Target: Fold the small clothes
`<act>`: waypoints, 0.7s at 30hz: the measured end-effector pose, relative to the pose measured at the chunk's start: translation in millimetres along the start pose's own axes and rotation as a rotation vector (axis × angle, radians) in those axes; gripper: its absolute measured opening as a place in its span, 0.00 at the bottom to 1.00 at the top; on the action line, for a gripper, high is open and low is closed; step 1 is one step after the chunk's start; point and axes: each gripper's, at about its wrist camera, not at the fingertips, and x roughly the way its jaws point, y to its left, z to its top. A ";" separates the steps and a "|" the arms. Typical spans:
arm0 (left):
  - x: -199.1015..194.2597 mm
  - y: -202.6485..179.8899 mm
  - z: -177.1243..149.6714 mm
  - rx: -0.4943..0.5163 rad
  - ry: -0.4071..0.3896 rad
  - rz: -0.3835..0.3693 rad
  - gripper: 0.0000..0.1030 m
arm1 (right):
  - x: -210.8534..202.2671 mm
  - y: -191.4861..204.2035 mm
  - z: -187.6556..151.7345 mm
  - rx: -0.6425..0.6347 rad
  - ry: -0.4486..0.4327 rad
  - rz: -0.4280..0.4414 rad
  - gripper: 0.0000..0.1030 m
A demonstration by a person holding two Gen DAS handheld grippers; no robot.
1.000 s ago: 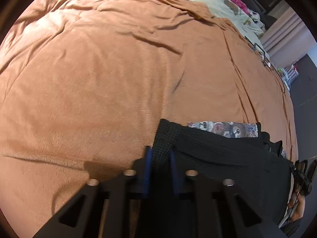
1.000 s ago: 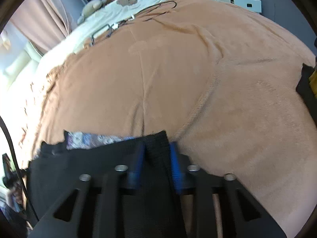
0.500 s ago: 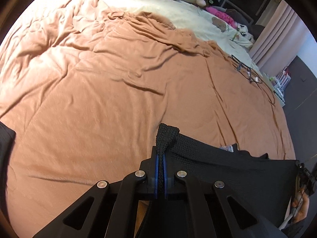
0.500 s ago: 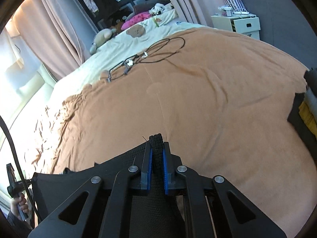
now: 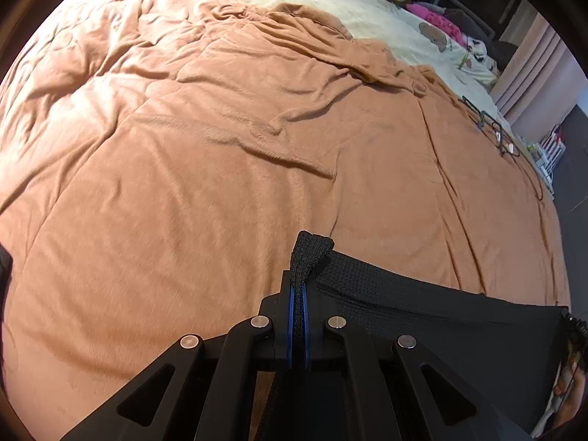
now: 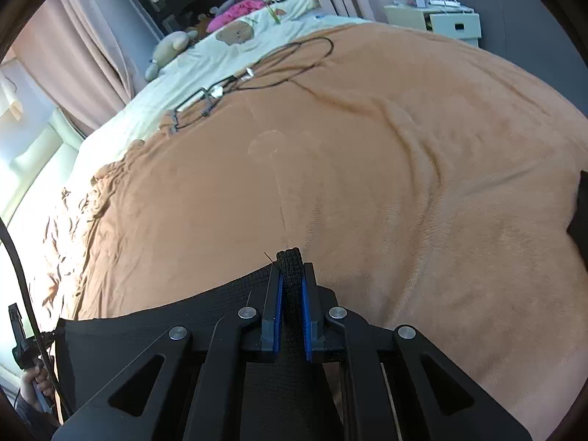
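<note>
**Black knit garment pinched at two corners above the brown blanket**

Pinched between the blue-lined fingers of the left gripper [image 5: 298, 307]: one bunched corner of a black garment [image 5: 433, 316], coarse waffle-like knit, poking out past the fingertips as a small folded triangle. Pressed together on the opposite corner, the right gripper [image 6: 292, 301] — fabric there rolled into a thick ribbed wad between the blue pads. Stretched taut between the two, a flat dark sheet running off toward 3 o'clock in the left view and toward 8 o'clock in the right view, upper edge straight, held just above the bed at the lower rim of each picture.

Underneath and beyond, a brown blanket [image 5: 220, 169], plush and short-napped, smooth near the garment, creased into long soft ridges toward 11 o'clock in the left view. Past it, at 12 to 1 o'clock, a cream bedsheet [image 5: 330, 11] with a bear print. Lying on the far blanket edge in the right view, a tangle of thin black cable [image 6: 279, 62] with small white connectors. Further back: a beige plush toy [image 6: 169, 49], a pink bundle [image 6: 239, 11], pale pink curtains [image 6: 84, 36], a white drawer unit [image 6: 448, 24] at 1 o'clock. At 3 o'clock in the right view, a dark cloth pile [image 6: 580, 217] cut by the frame edge — too little visible to tell what.

Nothing lying between the garment and the open blanket ahead.
</note>
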 end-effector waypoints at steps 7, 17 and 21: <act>44.5 1.4 9.4 -0.045 0.070 0.012 0.04 | 15.4 4.1 7.8 0.035 0.057 -0.051 0.09; 3.5 5.5 -8.7 -0.073 0.065 0.034 0.59 | -39.5 28.9 -11.9 0.005 -0.027 -0.042 0.86; -25.7 9.5 -25.7 -0.076 0.062 0.009 0.70 | -64.3 44.2 -29.4 -0.061 -0.014 -0.021 0.86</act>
